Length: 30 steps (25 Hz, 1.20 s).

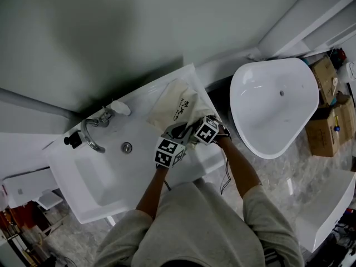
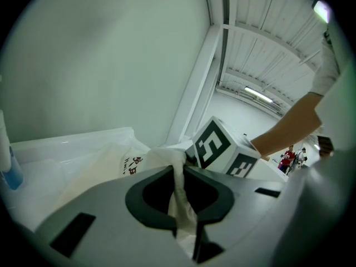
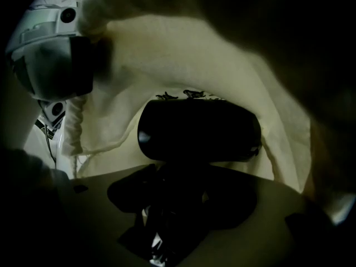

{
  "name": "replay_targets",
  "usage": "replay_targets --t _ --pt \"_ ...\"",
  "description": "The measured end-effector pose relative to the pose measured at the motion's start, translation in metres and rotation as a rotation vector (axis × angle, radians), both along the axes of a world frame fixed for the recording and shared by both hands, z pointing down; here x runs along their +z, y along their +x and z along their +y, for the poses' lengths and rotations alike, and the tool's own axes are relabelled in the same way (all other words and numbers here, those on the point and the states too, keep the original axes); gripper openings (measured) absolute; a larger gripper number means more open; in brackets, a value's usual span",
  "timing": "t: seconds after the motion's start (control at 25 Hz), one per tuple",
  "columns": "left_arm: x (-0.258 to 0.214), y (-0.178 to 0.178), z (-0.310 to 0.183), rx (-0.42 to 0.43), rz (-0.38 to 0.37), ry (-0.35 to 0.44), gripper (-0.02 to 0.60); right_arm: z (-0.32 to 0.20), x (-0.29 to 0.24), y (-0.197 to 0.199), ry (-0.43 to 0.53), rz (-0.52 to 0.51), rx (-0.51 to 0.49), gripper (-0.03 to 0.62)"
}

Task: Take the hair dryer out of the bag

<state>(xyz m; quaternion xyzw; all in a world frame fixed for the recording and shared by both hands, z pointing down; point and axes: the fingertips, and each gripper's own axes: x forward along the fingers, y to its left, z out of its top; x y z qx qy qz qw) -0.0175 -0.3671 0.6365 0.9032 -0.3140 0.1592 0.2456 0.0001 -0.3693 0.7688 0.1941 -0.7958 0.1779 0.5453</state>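
My left gripper (image 2: 179,174) has its jaws clenched on the rim of the soft cloth bag (image 1: 177,103), which lies on the white surface (image 1: 142,96). My right gripper (image 3: 183,202) is inside the mouth, jaws spread wide, pressing nothing. The hair dryer (image 3: 198,129) sits just ahead in the bag. It looks hard, smooth and probably weighty. I'd take its handle, not the rounded barrel.

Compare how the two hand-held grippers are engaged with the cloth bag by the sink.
The left hand-held gripper is shut on the rim of the bag from outside; the right hand-held gripper reaches inside the bag. The left's jaws pinch cloth; the right's stand open with the black hair dryer just ahead. Both work at the bag's mouth.
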Motion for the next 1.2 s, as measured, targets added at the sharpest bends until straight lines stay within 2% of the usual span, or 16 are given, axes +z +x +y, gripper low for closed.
replay_targets --t 0.56,1.2 --pt "0.005 -0.009 0.001 -0.020 -0.041 0.001 0.041 0.010 -0.005 -0.002 0.021 0.006 -0.052 0.256" --pt "0.007 -0.005 0.002 -0.022 -0.077 0.010 0.041 0.045 -0.035 0.024 0.086 -0.035 -0.029 0.256"
